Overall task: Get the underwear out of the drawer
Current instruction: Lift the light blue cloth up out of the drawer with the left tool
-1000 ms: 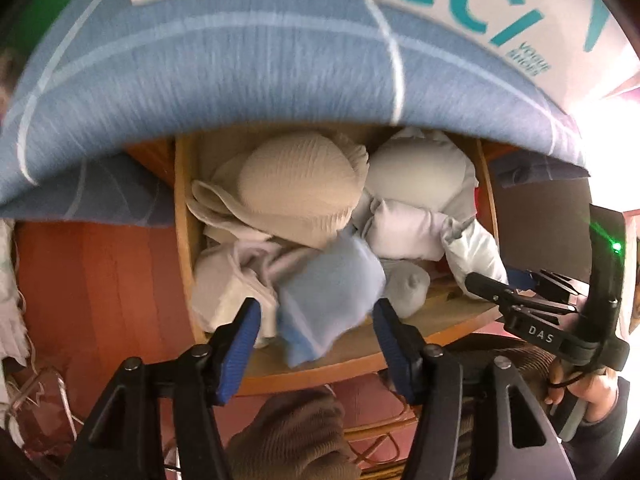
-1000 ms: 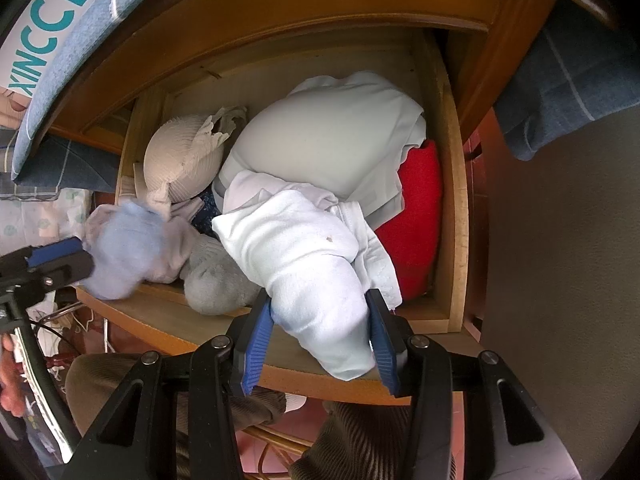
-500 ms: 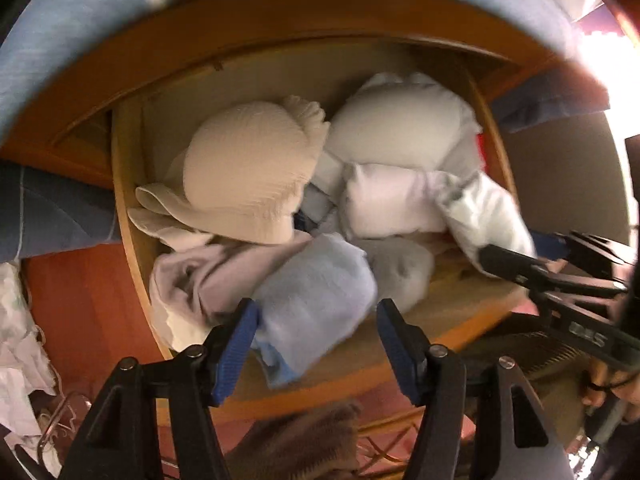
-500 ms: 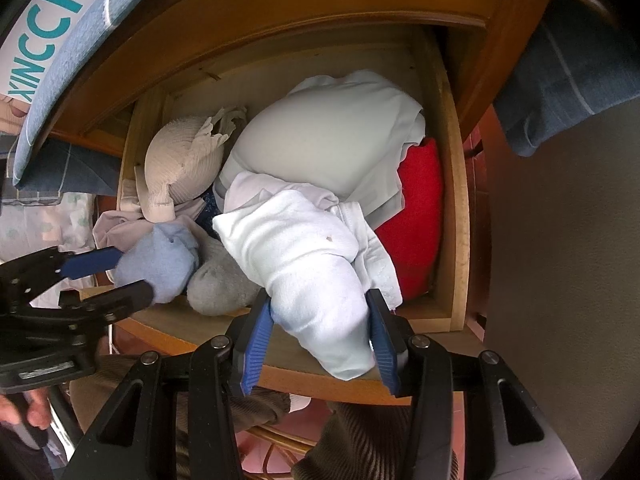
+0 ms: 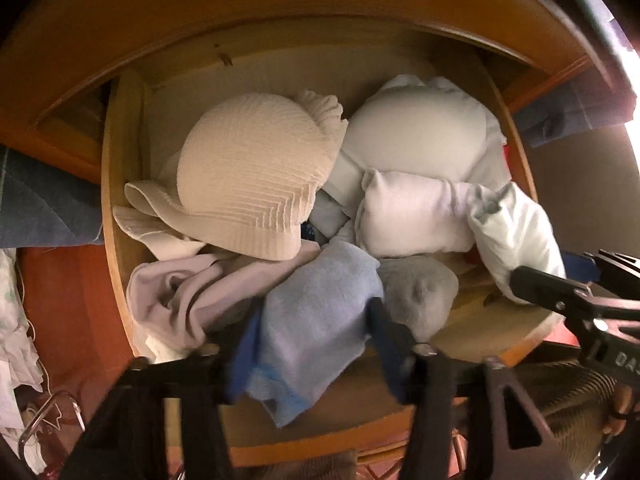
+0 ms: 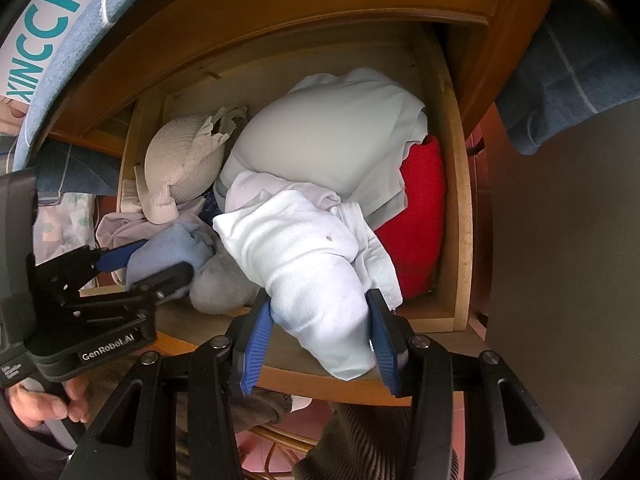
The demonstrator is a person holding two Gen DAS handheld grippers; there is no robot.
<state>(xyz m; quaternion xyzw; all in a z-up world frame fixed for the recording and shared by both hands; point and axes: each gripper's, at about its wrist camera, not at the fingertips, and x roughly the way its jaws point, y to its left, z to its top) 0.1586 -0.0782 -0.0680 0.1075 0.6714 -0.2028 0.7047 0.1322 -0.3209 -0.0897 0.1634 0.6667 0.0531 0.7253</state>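
Note:
An open wooden drawer is full of folded garments. My left gripper is shut on a light blue underwear piece at the drawer's front left; it also shows in the right wrist view. My right gripper is shut on a white rolled garment at the drawer's front middle, which the left wrist view shows at right. A beige ribbed bra lies at the back left.
A pale grey-white bundle fills the back, a red cloth lies at the right wall, a grey rolled sock and pinkish cloth lie at the front. A blue quilt and a shoe box are above.
My left gripper has moved forward and down into the drawer's front and its fingers have closed on the light blue piece. My right gripper has stayed still, holding the white garment.

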